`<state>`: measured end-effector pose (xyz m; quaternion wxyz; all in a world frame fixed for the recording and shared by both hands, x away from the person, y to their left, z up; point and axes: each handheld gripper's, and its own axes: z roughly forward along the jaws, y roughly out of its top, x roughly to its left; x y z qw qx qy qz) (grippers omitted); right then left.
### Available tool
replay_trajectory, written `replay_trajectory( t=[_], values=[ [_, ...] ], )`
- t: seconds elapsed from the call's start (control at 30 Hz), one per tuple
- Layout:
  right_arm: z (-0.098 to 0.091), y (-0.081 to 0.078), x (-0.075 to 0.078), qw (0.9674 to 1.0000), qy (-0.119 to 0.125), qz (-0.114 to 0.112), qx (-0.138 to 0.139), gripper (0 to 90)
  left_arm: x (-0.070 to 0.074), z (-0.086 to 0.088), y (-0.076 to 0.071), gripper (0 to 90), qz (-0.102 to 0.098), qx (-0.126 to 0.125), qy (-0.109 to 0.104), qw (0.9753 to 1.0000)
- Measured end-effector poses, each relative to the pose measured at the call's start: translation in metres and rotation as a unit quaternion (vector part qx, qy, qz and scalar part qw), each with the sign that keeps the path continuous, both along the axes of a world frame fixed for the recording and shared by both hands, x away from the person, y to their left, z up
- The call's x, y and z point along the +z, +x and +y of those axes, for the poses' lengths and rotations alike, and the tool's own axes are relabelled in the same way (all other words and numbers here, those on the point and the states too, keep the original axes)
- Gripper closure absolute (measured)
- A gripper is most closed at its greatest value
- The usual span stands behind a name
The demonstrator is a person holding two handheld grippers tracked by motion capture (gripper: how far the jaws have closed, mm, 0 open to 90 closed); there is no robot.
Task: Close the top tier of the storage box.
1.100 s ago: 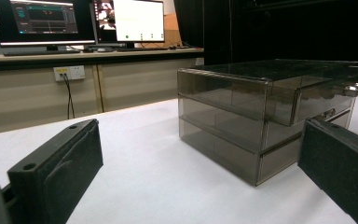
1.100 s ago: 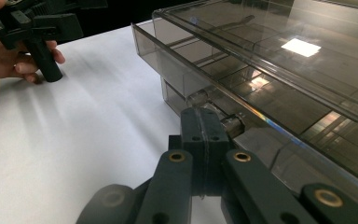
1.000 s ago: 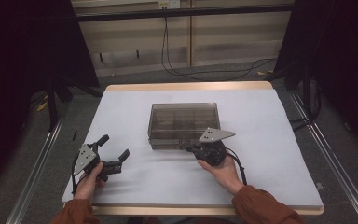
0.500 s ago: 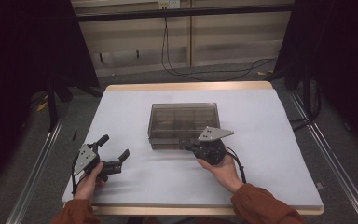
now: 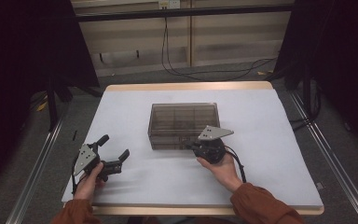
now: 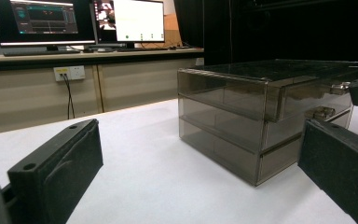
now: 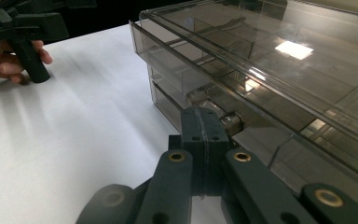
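Note:
A smoky clear drawer box stands in the middle of the white table. My right gripper lies at its front face, jaws shut together with nothing between them. In the right gripper view its tips sit just left of a small clear drawer knob, and another knob is above. My left gripper rests on the table at the front left, open and empty, well apart from the box. In the left gripper view its jaws frame the box from a distance.
The person's hands and orange sleeves come in from the table's front edge. Black curtains flank the table, and cables lie on the floor behind it. Monitors stand on a bench beyond. Metal rails run along both sides.

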<state>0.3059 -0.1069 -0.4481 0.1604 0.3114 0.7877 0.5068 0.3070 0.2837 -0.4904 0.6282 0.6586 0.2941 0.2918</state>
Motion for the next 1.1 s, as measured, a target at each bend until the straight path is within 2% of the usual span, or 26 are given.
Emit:
replay_trajectory(
  t=[0.3,0.47,0.6,0.7,0.83,0.9,1.1],
  values=[
    [-0.0024,0.0031,-0.0029,0.9999,0.0,-0.009,-0.009,90.0,0.0,0.0,0.0,0.0,0.0,0.0,0.0,1.0],
    [-0.003,0.0046,-0.0039,0.9997,0.009,-0.014,-0.016,90.0,0.0,0.0,0.0001,0.0,0.0,0.0,0.0,1.0],
    [-0.004,0.0057,-0.0044,0.9997,0.009,-0.015,-0.017,90.0,0.0,0.0,0.0001,0.0,0.0,0.0,0.0,1.0],
    [-0.0023,0.0047,-0.0041,0.9994,0.004,-0.023,-0.023,90.0,0.0,0.0,0.0001,0.0,0.0,0.0,0.0,1.0],
    [-0.0024,0.0053,-0.0041,0.9995,0.008,-0.02,-0.022,90.0,0.0,-0.0001,0.0001,0.0,0.0,0.0,0.0,1.0],
    [-0.0036,0.0063,-0.0039,0.9995,0.017,-0.007,-0.024,90.0,0.0,0.0,0.0001,0.0,0.0,0.0,0.0,1.0],
    [-0.002,0.0056,-0.006,0.9998,0.007,0.013,-0.012,90.0,0.0,0.0001,0.0,0.0,0.0,0.0,0.0,1.0]
  ],
)
